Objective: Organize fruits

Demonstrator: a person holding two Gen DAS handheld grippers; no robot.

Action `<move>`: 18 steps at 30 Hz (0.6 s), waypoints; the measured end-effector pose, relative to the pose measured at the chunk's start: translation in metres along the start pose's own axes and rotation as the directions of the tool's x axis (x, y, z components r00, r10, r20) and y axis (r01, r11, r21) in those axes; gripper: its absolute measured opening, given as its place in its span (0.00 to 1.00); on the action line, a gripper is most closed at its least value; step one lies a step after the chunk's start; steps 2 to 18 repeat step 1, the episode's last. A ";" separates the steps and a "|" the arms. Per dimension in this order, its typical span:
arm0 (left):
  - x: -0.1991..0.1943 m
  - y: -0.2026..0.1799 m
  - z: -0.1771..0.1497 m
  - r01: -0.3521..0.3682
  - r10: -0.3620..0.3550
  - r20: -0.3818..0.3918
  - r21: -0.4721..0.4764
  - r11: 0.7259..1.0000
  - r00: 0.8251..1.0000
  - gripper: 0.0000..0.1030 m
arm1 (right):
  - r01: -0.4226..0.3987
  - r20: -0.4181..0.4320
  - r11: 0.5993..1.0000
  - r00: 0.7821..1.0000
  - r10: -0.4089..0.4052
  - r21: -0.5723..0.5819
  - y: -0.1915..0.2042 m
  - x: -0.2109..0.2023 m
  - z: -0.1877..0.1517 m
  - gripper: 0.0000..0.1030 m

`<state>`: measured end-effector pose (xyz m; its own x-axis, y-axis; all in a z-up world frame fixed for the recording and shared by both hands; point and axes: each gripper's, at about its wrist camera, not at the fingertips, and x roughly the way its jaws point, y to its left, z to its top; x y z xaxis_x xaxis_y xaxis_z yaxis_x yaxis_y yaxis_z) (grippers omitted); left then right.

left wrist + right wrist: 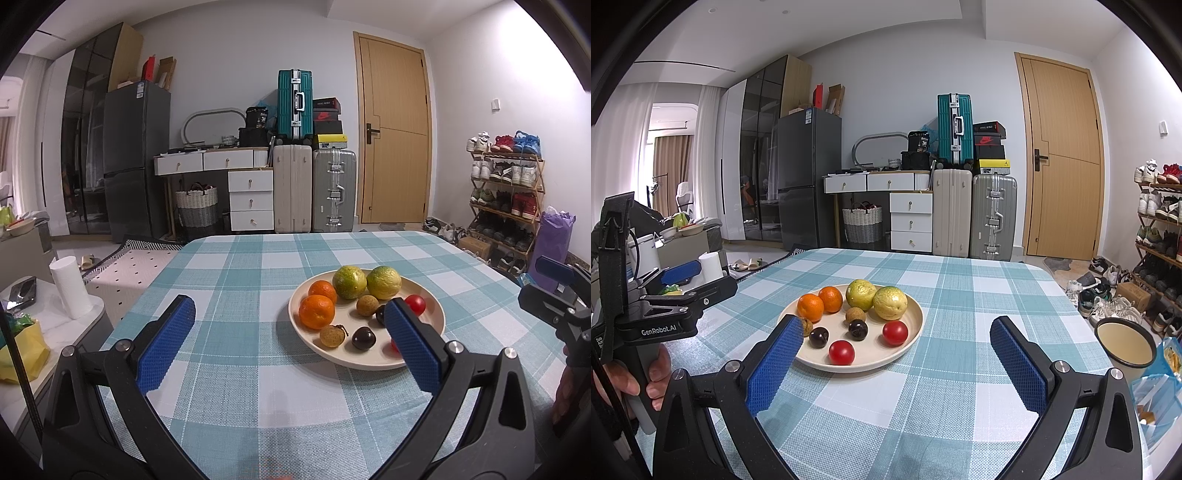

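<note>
Checked tablecloth (942,369): two oranges (810,307), two tomatoes (895,332).

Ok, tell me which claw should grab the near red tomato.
Right. The right claw is open just short of the near tomato; from the left claw, its own finger hides that tomato.

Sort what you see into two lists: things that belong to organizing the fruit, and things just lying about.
Part of the job: plate, oranges, green citrus, tomatoes, dark plums, brown longans, left gripper, right gripper.

Lying about: mug, snack bag, paper roll.
</note>
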<state>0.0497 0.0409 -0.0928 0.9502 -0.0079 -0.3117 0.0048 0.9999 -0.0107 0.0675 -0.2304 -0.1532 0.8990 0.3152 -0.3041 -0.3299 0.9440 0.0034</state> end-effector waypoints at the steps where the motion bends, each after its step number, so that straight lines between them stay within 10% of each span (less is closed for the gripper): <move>1: 0.000 0.000 0.000 -0.003 0.003 -0.002 0.000 1.000 1.000 0.99 | 0.000 0.000 1.000 1.000 0.000 0.000 0.000 0.000 0.000 1.00; 18: 0.000 0.000 0.000 -0.003 0.003 -0.002 0.000 1.000 1.000 0.99 | 0.000 0.000 1.000 1.000 0.000 0.000 0.000 0.000 0.000 1.00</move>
